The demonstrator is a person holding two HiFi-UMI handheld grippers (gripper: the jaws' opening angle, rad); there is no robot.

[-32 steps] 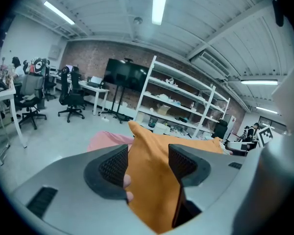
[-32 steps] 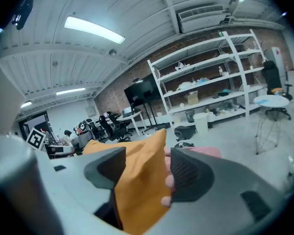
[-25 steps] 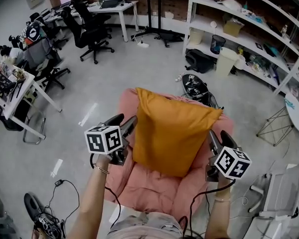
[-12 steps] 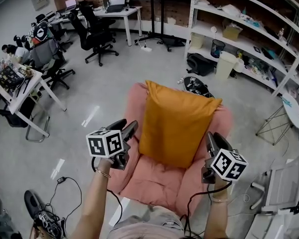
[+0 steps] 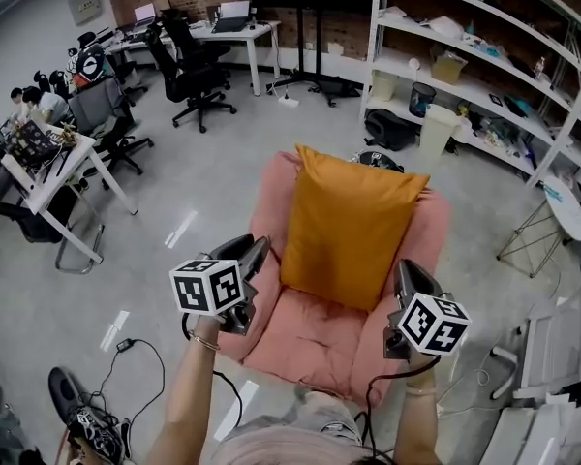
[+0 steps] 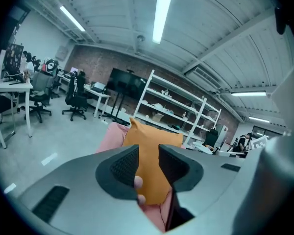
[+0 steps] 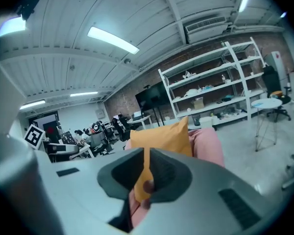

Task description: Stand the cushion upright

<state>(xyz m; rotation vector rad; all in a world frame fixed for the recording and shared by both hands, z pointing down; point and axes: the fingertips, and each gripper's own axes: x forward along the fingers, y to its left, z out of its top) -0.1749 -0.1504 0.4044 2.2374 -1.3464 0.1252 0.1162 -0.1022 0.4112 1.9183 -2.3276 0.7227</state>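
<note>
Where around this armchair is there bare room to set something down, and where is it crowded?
Free: the pink seat in front of the upright cushion, and the grey floor left of the armchair. Crowded: beyond the chair, a black bag and loaded shelves.

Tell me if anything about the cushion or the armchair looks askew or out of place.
Nothing stands out. The orange cushion stands upright on the pink armchair, resting against its backrest. It sits roughly centred, with no visible damage or slumping.
</note>
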